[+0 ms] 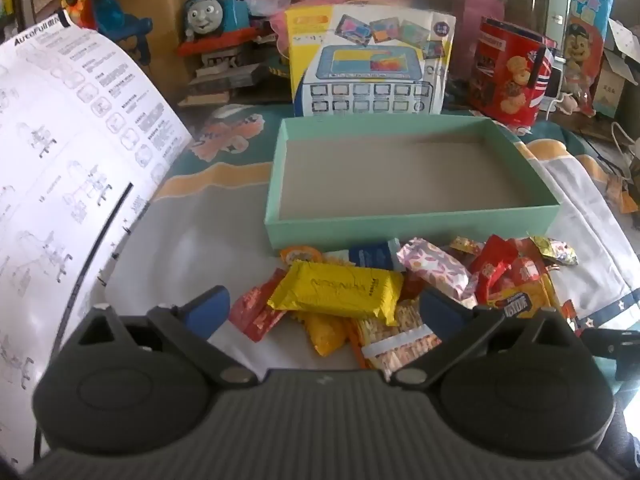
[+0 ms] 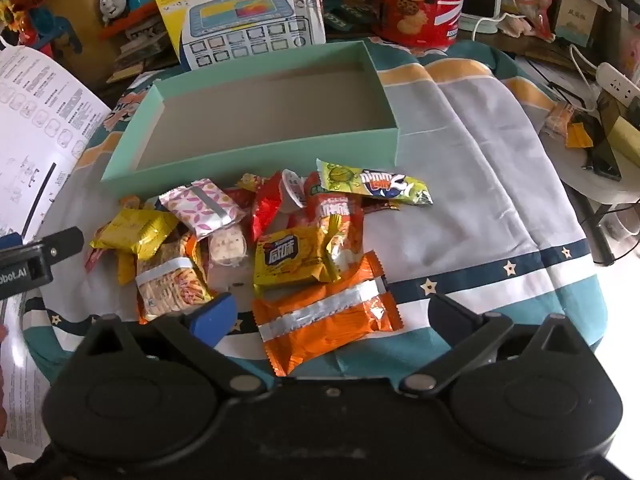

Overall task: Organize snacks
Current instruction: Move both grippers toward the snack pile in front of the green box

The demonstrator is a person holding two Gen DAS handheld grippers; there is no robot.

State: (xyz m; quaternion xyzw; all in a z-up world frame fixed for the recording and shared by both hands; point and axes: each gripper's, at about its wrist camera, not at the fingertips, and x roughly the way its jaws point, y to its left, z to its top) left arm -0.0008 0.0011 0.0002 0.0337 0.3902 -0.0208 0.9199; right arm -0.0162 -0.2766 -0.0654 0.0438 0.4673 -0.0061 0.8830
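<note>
An empty mint-green box (image 1: 416,226) (image 2: 256,158) stands on the cloth-covered table, behind a heap of wrapped snacks. In the left wrist view my left gripper (image 1: 326,306) is open, hovering over a yellow packet (image 1: 340,290) with its blue-tipped fingers (image 1: 210,304) on either side, not touching it. A pink leaf-patterned packet (image 1: 434,272) (image 2: 202,208) lies beside it. In the right wrist view my right gripper (image 2: 334,314) is open above an orange packet (image 2: 326,320). Just beyond lie a yellow biscuit packet (image 2: 290,260) and a green wrapped bar (image 2: 374,184).
A large sheet of printed instructions (image 1: 60,152) curls up at the left. Behind the box stand a toy tablet carton (image 1: 372,60), a blue toy train (image 1: 216,12) and a red biscuit tin (image 1: 512,70). The table's right edge (image 2: 576,208) drops to cables and a power strip (image 2: 618,84).
</note>
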